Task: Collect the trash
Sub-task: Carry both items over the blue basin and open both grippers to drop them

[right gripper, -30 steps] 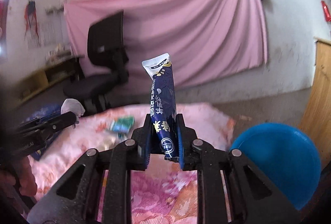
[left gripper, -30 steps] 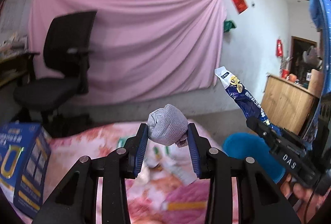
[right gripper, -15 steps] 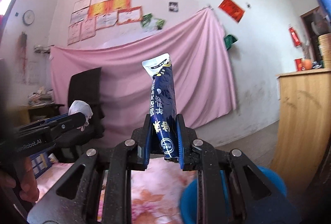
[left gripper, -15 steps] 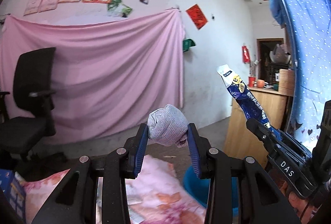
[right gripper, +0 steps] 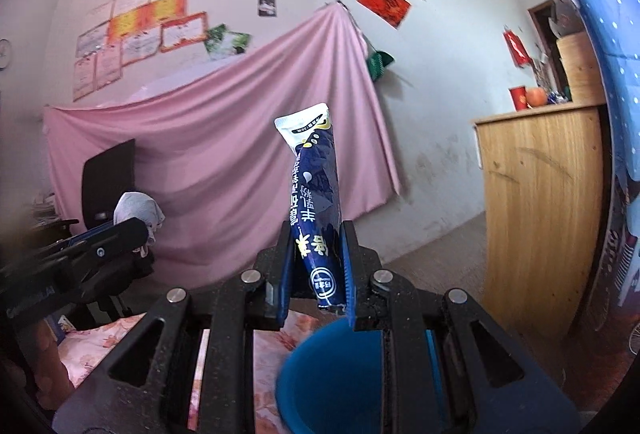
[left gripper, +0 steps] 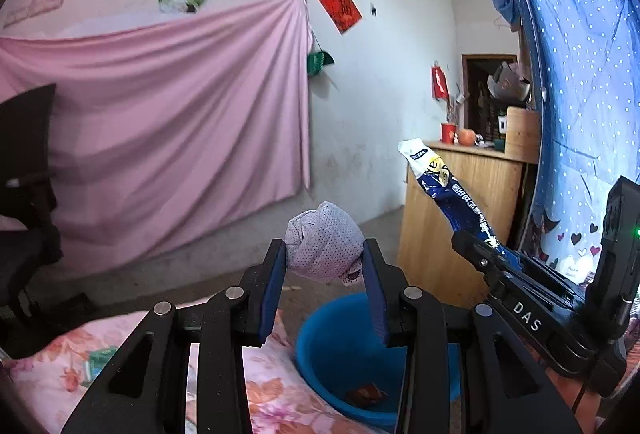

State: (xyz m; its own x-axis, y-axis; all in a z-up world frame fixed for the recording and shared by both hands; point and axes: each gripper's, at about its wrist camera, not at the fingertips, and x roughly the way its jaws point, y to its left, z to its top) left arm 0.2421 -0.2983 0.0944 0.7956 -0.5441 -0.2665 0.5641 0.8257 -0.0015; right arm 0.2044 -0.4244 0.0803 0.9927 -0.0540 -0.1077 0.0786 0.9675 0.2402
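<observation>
Left gripper: my left gripper (left gripper: 324,266) sits at lower centre of its own view, its blue-padded fingers (left gripper: 273,286) clamped on a crumpled wad (left gripper: 323,252). It also appears at the left edge of the right wrist view (right gripper: 128,230).
Crumpled wad: a pale grey-lilac ball of dotted material, bunched into folds, bulging above the fingertips. In the right wrist view it shows as a whitish lump (right gripper: 138,211) at middle left.
Right gripper: my right gripper (right gripper: 318,274) is at lower centre of its view, fingers closed narrow around the lower end of a snack wrapper (right gripper: 316,209). From the left wrist view it enters from the lower right (left gripper: 480,254), black, lettered DAS.
Snack wrapper: long, thin, dark blue with white and yellow print and a white sealed top. It stands almost upright in the right view, and leans toward the upper left in the left view (left gripper: 444,189).
Blue basin: a round blue tub (left gripper: 332,350) lies below and beyond my left fingertips, with a small reddish scrap (left gripper: 366,392) on its bottom. In the right view its rim (right gripper: 304,354) sits just under the wrapper's lower end.
Floral cloth: pink flowered fabric (left gripper: 80,358) fills the lower left, touching the basin's left side.
</observation>
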